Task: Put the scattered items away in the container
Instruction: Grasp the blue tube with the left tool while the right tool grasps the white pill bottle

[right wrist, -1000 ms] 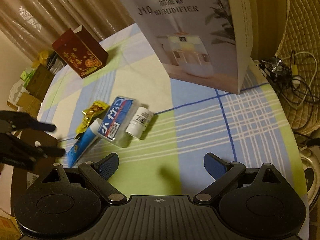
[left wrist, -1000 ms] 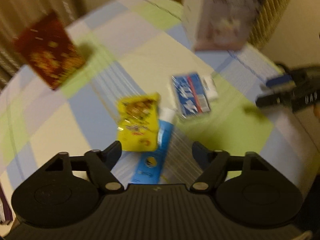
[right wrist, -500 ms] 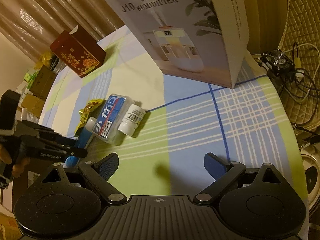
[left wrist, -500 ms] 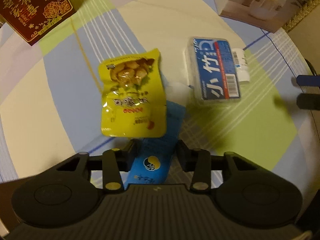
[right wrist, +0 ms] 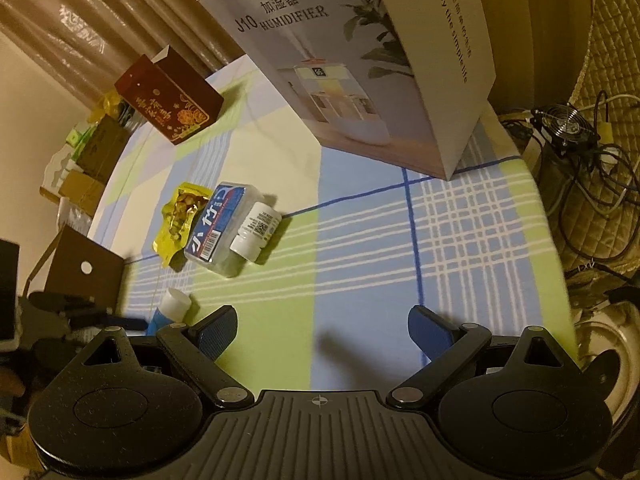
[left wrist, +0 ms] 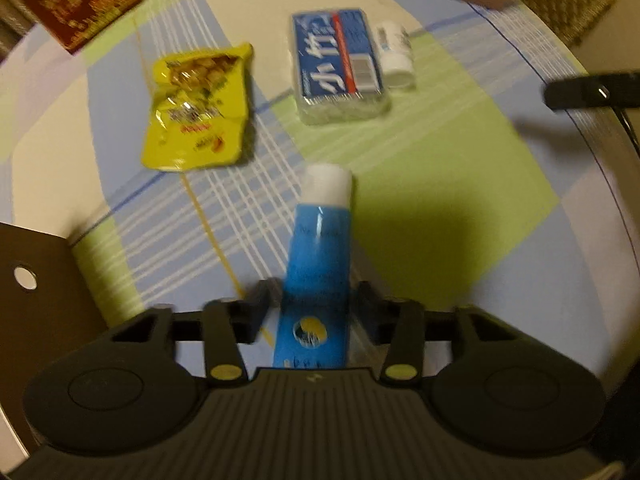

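Blue tube [left wrist: 316, 276], white cap, glossy, between opening left claw [left wrist: 310, 304] fingers.

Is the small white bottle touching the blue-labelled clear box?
Touching. The right wrist view shows the white bottle lying flush against the clear box's side, no gap.

Left tool [left wrist: 310, 312] dropped lower, now straddling blue tube [left wrist: 316, 272]; jaws narrowed, now opening.

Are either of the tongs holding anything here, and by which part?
Nothing looks gripped. The left tongs straddle the blue tube well back from its cap, jaws opening, pads seemingly just off it. The right tongs are open and empty.
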Tool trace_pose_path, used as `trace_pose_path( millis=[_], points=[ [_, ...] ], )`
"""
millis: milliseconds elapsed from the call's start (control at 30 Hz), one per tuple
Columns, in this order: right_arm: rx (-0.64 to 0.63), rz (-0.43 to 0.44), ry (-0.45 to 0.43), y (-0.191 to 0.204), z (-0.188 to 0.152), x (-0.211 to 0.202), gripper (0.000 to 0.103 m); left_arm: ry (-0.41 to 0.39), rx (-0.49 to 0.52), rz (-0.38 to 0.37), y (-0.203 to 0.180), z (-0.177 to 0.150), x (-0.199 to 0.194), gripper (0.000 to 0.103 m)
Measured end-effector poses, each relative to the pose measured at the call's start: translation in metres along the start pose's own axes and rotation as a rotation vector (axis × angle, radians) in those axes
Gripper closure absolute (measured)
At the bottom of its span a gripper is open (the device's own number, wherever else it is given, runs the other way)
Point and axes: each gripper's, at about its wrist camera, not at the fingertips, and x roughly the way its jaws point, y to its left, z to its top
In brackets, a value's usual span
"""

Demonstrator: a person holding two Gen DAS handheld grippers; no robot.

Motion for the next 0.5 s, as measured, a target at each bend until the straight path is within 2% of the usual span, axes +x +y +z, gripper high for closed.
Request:
trace_pose_path(
  millis=[67,100,167,333,500],
  points=[
    [-0.017,0.006,0.003,-0.003,0.001,-0.004,0.005,-0.039,-0.025,0.022,0.002,0.003,0.001,0.051],
    [-0.024,0.01,0.006,-0.003,0.001,-0.006,0.005,-0.053,-0.041,0.018,0.002,0.004,0.002,0.057],
    [-0.043,0.018,0.016,-0.005,0.0,-0.008,0.005,-0.072,-0.092,-0.014,0.0,0.008,0.001,0.075],
    [-0.105,0.054,0.049,-0.003,-0.002,-0.005,0.005,-0.089,-0.212,0.028,-0.017,-0.007,-0.006,0.076],
    [-0.281,0.114,0.039,0.021,-0.001,0.005,0.005,-0.179,-0.335,0.038,-0.016,-0.028,-0.047,0.076]
  ],
)
